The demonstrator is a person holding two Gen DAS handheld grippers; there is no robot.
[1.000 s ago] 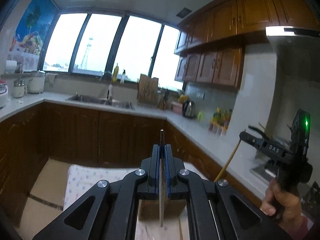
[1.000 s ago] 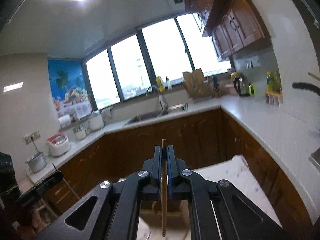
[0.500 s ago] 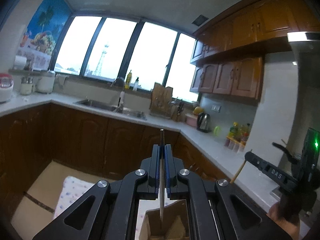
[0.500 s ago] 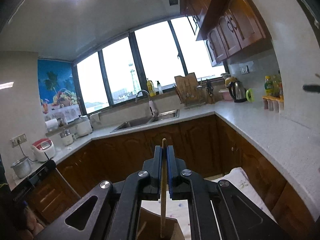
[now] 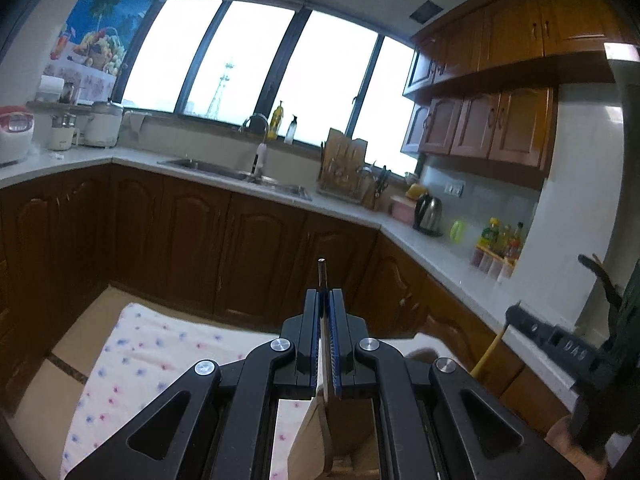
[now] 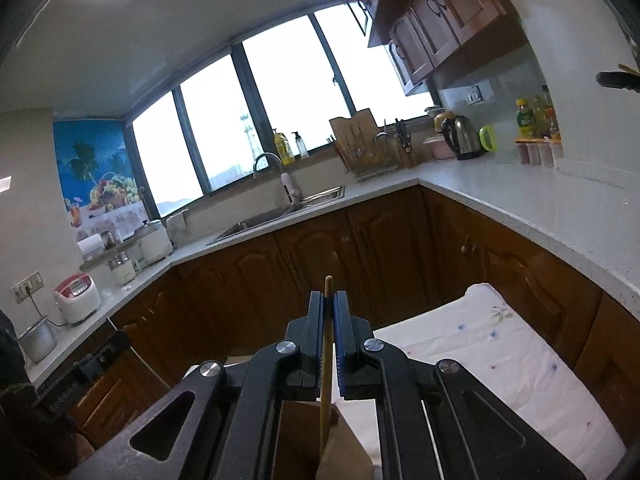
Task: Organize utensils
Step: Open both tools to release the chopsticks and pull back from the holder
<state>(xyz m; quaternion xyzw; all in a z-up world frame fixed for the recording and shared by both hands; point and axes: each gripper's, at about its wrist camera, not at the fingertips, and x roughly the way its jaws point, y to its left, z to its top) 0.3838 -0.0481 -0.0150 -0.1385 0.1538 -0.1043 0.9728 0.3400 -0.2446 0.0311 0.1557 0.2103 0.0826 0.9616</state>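
My left gripper (image 5: 325, 300) is shut on a thin metal utensil (image 5: 322, 276) that stands upright between the pads, its lower end over a brown cardboard box (image 5: 340, 432). My right gripper (image 6: 328, 304) is shut on a wooden chopstick (image 6: 327, 340), upright, its lower end reaching into the same brown box (image 6: 312, 440). The right gripper also shows at the right edge of the left wrist view (image 5: 560, 344), with the yellow stick below it. What is inside the box is hidden.
A white flowered cloth (image 5: 152, 360) covers the table under the box; it also shows in the right wrist view (image 6: 500, 360). Brown cabinets and a pale counter (image 5: 400, 232) with sink (image 5: 240, 176), kettle (image 5: 428, 216) and bottles ring the room.
Both grippers have tilted and shifted slightly over the box while keeping their utensils. In the left wrist view the cloth has come back into sight and the right gripper sits lower at the right edge.
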